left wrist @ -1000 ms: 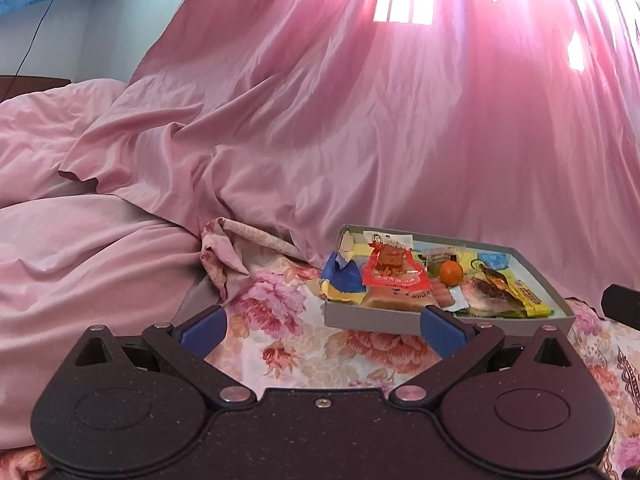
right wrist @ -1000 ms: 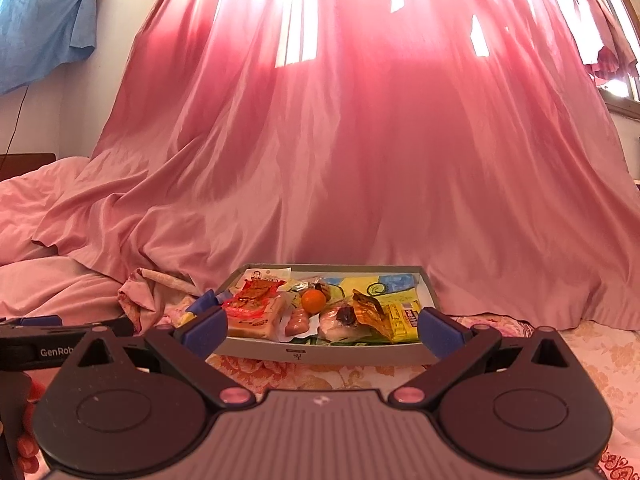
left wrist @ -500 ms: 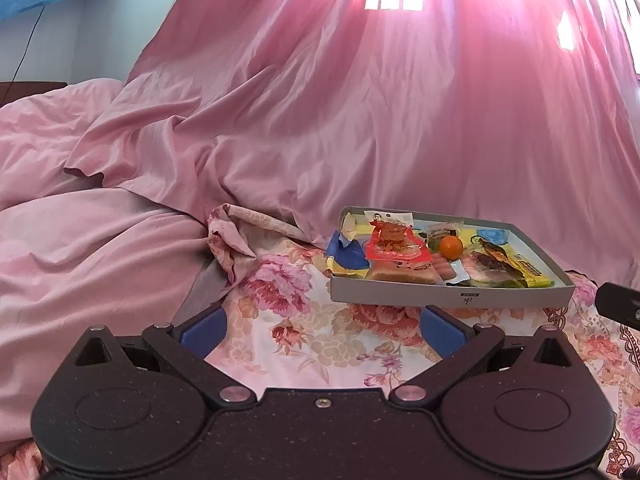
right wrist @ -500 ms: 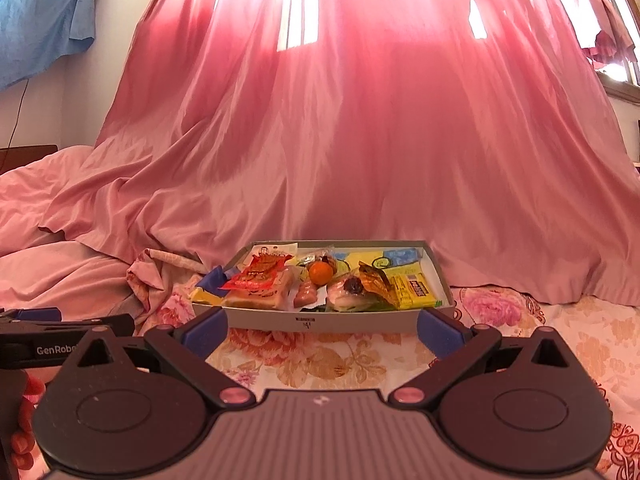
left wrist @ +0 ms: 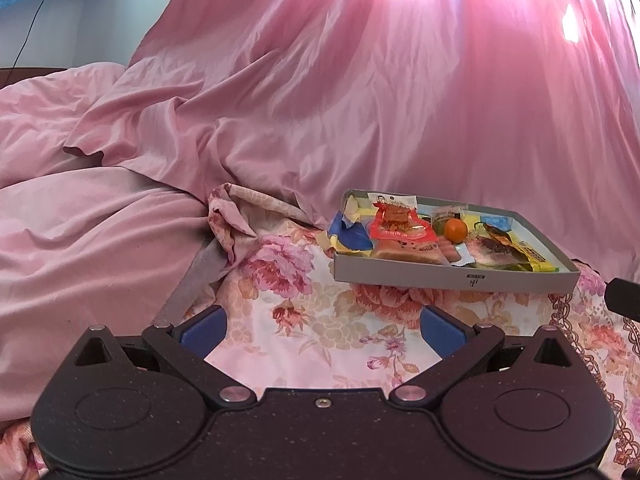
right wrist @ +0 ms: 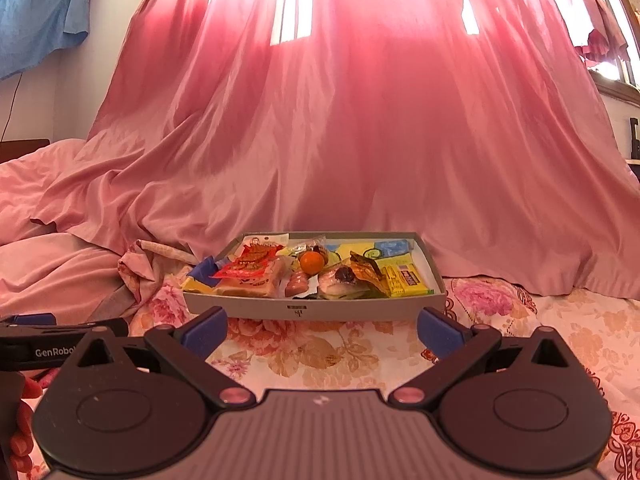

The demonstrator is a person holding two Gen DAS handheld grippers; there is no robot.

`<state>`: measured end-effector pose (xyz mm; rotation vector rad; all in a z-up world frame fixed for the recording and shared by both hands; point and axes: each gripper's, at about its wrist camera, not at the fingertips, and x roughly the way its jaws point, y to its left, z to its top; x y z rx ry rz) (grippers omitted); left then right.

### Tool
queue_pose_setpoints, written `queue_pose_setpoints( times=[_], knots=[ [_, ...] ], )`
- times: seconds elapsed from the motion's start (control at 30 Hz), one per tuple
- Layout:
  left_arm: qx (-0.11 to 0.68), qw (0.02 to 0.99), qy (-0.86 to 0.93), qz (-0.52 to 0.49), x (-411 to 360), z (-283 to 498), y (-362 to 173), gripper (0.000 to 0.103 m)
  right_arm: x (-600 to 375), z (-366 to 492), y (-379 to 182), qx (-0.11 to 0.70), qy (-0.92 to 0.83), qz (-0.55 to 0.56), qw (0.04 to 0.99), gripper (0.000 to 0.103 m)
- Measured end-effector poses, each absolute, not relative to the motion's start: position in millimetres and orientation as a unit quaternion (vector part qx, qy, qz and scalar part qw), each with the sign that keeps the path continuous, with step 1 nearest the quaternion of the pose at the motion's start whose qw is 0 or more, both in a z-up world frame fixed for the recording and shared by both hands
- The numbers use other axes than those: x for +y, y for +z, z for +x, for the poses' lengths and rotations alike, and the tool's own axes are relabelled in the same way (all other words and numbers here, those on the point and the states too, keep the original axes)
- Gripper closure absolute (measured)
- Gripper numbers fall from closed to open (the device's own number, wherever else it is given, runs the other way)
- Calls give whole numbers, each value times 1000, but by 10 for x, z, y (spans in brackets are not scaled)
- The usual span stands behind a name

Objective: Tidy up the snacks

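A shallow grey box (left wrist: 456, 275) (right wrist: 312, 309) full of snacks rests on the floral bedsheet. Inside lie a red packet (left wrist: 394, 227) (right wrist: 250, 266), a wrapped bread slice (right wrist: 248, 286), a small orange (left wrist: 456, 230) (right wrist: 312, 262), a sausage (right wrist: 297, 282), a yellow bar (right wrist: 406, 278) and blue wrappers (left wrist: 352, 234). My left gripper (left wrist: 322, 330) is open, empty, and stands back from the box, to its lower left. Squarely in front of the box my right gripper (right wrist: 322, 330) is open and empty too.
A pink curtain (right wrist: 360, 140) hangs down behind the box. A rumpled pink duvet (left wrist: 80, 220) piles up at the left. The left gripper's body (right wrist: 44, 350), held by a hand (right wrist: 22, 420), shows at the right wrist view's left edge. Floral sheet (right wrist: 560, 320) lies open at the right.
Both grippers have pulled back from the box, so more floral sheet shows between the fingers and the box. Neither gripper's opening has changed.
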<state>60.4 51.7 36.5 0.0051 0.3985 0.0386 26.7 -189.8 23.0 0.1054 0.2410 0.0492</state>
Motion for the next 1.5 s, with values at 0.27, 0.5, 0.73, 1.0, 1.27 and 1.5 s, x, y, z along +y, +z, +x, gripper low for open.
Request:
queue_pose_setpoints(
  times=[0.27, 0.5, 0.73, 1.0, 1.27, 1.5],
  knots=[
    [206, 978, 14, 10, 513, 602, 269, 1, -1900, 254, 152, 130, 17, 54, 990, 0],
    [201, 980, 7, 8, 503, 573, 221, 1, -1901, 230, 94, 134, 10, 57, 989, 0],
    [200, 980, 4, 2, 512, 563, 168, 1, -1898, 190, 7, 134, -1, 53, 990, 0],
    [193, 981, 10, 4, 486, 557, 97, 1, -1871, 184, -75, 135, -13, 41, 990, 0],
    [200, 979, 11, 22, 459, 564, 28, 1, -1846, 196, -122, 129, -18, 34, 991, 0],
    [201, 979, -3, 29, 439, 544, -16, 1, -1853, 206, -189, 127, -21, 36, 991, 0]
  ],
)
